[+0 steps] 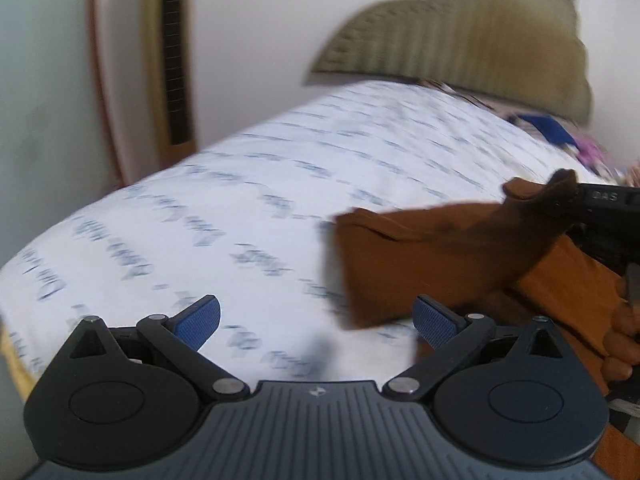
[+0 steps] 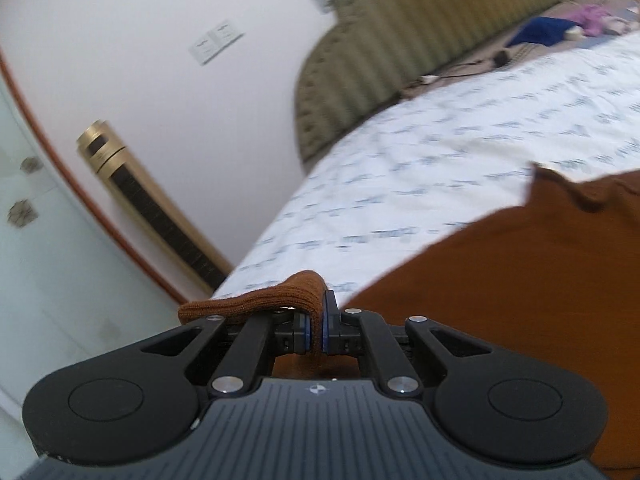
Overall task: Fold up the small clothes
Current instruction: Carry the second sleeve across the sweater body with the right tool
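The right hand-held gripper (image 2: 316, 330) pinches only a ribbed edge of the brown garment (image 2: 500, 272), which hangs above the bed (image 2: 420, 168); that thin bite could slip. The left hand-held gripper (image 1: 316, 318), spread and empty, supports nothing, so the cloth may bunch.

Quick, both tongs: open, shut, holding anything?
Left tongs: open, holding nothing.
Right tongs: shut on an edge of the brown garment.
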A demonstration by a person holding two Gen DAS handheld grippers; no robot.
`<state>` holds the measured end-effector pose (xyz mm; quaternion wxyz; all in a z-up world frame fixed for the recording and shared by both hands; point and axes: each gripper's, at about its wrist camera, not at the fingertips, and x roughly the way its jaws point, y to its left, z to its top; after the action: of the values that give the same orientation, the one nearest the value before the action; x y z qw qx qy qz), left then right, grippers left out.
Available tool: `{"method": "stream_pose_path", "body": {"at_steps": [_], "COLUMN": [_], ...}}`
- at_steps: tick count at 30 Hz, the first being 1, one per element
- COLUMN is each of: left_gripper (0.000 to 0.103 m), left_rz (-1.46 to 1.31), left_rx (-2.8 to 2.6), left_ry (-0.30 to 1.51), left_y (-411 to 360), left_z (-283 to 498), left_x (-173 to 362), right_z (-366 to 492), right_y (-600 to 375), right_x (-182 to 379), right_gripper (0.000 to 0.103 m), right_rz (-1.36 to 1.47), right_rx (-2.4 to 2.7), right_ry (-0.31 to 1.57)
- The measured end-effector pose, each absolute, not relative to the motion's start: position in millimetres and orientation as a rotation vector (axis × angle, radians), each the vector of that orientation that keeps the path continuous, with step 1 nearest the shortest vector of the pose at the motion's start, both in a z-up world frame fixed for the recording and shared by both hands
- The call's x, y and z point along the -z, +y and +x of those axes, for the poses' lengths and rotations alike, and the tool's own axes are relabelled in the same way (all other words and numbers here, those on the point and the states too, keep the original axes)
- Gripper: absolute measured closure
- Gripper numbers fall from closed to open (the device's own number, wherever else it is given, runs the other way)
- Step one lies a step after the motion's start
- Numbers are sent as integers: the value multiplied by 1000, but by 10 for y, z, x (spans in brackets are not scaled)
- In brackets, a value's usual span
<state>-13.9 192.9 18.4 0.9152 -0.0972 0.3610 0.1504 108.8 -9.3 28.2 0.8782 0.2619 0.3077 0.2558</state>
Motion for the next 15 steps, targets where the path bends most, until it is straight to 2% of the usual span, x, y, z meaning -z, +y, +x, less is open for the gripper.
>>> {"method": "stream_pose_path", "body": {"at_steps": [5,8,15], "left_gripper": [0,0,0], "left_rz": [-122,-42,66], "left_rx": [-204,-109,-91], "left_ry": [761,785,852], "left_y": [1540,1310,1214], "left_z": [14,9,-67], "left_x": [-190,-152,98], "right_z": [1130,1148,1081], "right_y": [-445,-727,-794], "right_x": [9,348,450], "right_gripper": [94,85,85], "right_rz": [669,831,743], "right_rx": [-443,-355,-344], "right_ry": [697,816,801]}}
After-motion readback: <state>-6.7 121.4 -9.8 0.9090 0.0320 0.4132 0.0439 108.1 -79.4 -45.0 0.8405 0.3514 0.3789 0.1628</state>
